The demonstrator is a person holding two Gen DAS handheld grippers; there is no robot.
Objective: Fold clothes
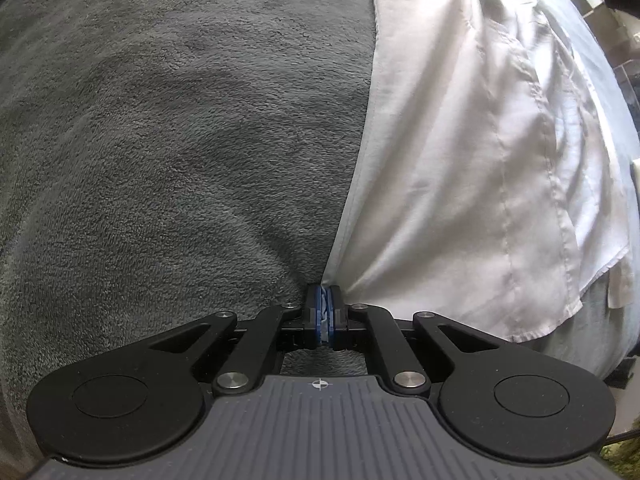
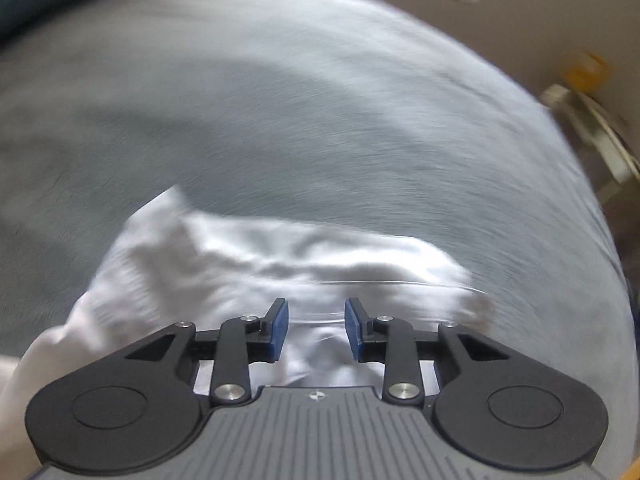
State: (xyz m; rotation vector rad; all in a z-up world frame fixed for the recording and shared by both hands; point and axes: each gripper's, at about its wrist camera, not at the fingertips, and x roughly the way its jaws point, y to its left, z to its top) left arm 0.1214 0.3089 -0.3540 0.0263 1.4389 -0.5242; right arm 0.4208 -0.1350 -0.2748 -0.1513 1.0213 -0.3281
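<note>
Covering everything, grey plush blanket

The left gripper points steeply downward, its blue pads pressed together on a thin edge of white cloth. The right gripper tilts downward too, jaws parted with a clear gap, nothing pinched between its blue pads.

White shirt lies creased on grey blanket, edge pinched.
</note>
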